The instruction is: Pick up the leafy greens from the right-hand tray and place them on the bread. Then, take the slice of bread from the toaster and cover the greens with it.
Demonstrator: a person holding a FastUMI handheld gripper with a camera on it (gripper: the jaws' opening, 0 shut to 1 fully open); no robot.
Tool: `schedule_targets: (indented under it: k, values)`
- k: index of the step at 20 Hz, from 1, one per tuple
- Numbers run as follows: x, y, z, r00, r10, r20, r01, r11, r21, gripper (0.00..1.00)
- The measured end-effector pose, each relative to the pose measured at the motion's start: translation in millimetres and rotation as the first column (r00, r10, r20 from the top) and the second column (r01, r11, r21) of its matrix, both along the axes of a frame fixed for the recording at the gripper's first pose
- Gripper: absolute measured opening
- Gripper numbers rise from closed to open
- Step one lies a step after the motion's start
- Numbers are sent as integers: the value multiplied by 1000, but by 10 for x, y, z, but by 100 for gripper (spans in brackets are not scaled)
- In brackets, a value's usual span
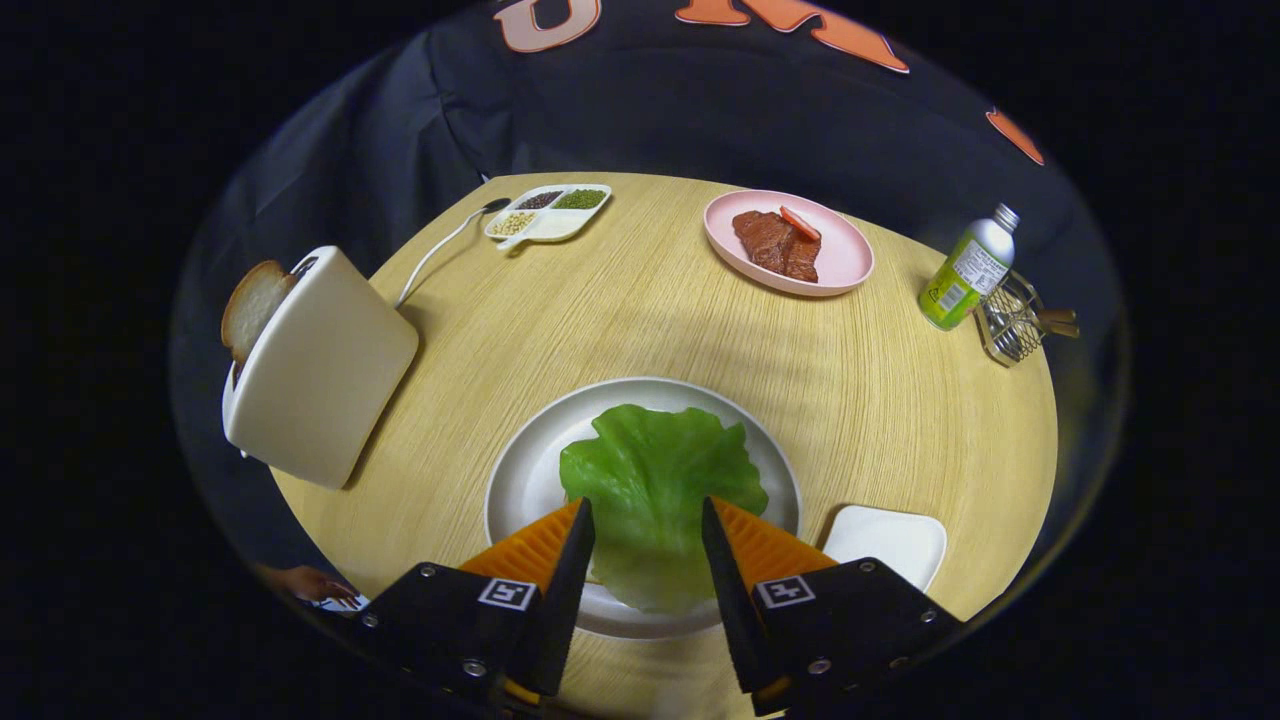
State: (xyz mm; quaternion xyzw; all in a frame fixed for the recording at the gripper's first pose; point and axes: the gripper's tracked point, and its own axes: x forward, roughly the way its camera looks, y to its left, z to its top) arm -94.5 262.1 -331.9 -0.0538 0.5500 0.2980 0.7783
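With the leafy greens point(655, 490) lying on the round plate point(520, 480) between your parted, empty gripper point(648, 525) fingers, your next target, the bread slice point(250, 305), stands upright in the toaster point(320, 370), well off to the left.

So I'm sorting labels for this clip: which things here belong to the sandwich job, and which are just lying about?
Job: lettuce on the plate, between the open gripper fingers; toast in the toaster; small white tray.

Lying about: pink plate with meat; divided dish of beans; bottle; wire basket.
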Motion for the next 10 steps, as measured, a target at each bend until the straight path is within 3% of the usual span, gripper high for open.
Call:
schedule_targets:
  k: [2,10]
  values:
    - [38,51,106,1000,0,31,-1,1000,31,72]
    - [155,411,925,991,28,133,-43,993,114,86]
